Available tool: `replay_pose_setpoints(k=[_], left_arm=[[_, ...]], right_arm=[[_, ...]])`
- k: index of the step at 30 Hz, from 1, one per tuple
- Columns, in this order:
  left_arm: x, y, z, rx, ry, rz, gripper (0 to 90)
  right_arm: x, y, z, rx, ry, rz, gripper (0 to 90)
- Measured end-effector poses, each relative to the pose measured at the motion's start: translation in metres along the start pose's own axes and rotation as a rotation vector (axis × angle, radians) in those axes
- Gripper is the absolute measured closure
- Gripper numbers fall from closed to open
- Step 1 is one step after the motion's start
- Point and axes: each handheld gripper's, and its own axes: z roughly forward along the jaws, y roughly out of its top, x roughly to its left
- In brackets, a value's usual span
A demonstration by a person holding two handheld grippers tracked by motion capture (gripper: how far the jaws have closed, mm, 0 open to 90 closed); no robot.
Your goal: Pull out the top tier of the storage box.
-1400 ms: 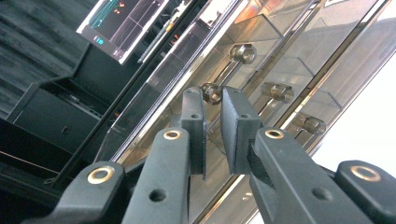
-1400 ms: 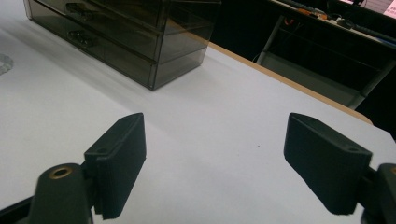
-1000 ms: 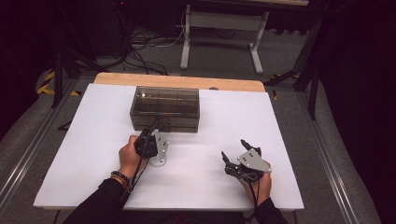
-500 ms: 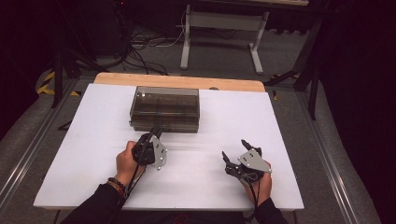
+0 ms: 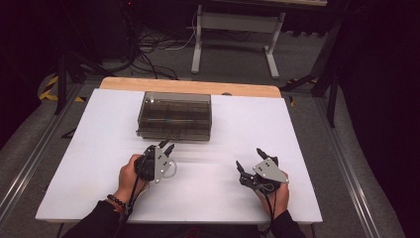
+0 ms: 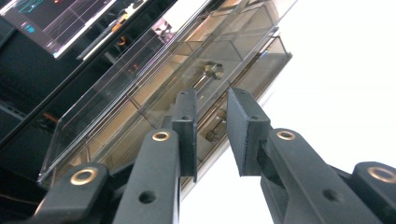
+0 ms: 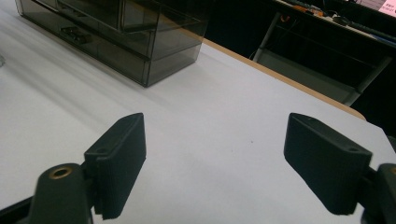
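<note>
On the white table (image 5: 99, 148), toward its far edge, stands a smoked transparent drawer box (image 5: 174, 115); it is upright and its drawers look closed. The left gripper (image 5: 167, 145) is just in front of the box, its tips close to the lower front edge. In the left gripper view its jaws stand a small gap apart and have just been opening; nothing is between them, and behind the gap one sees the front of the box with a small knob (image 6: 213, 71). The right gripper (image 5: 250, 159) rests near the front right part of the table, well apart from the box. Its jaws are wide apart and hold nothing.
</note>
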Motion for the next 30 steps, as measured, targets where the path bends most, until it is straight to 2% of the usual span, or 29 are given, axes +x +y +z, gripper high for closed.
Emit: replay_pose_setpoints(k=[3,8,10,11,12,15,18,19,20,26,30], left_arm=[[0.009,-0.001,-0.006,-0.015,-0.043,-0.056,74.0],[0.027,0.002,-0.015,-0.043,-0.083,-0.161,73.4],[0.036,0.002,-0.016,-0.049,-0.097,-0.191,75.0],[0.036,0.002,-0.016,-0.049,-0.097,-0.191,78.7],[0.044,0.003,-0.015,-0.042,-0.110,-0.219,81.4],[0.055,0.003,-0.013,-0.026,-0.122,-0.269,87.6],[0.064,0.007,-0.006,0.036,-0.160,-0.311,87.9],[0.066,0.008,-0.004,0.042,-0.158,-0.326,85.8],[0.068,0.009,-0.002,0.046,-0.161,-0.344,88.2],[0.074,0.014,0.009,0.094,-0.151,-0.355,89.4],[0.079,0.013,0.016,0.108,-0.160,-0.390,89.4]], right_arm=[[0.000,0.000,0.000,-0.002,0.005,0.003,21.6],[0.001,0.001,-0.001,0.000,0.013,-0.001,21.6],[0.001,0.001,0.000,0.000,0.013,-0.003,21.5],[0.001,0.001,0.000,0.000,0.013,-0.003,21.5],[0.001,0.001,0.000,0.002,0.013,-0.001,21.3],[-0.001,0.002,-0.001,-0.006,0.012,0.005,21.4],[-0.002,0.001,-0.001,-0.003,0.014,0.005,21.5],[-0.002,0.001,-0.001,-0.001,0.015,0.008,21.5],[-0.002,0.001,0.000,0.002,0.017,0.006,21.6],[0.000,0.000,0.002,0.006,0.022,0.000,21.8],[0.000,0.000,0.002,0.011,0.024,0.000,22.0]])
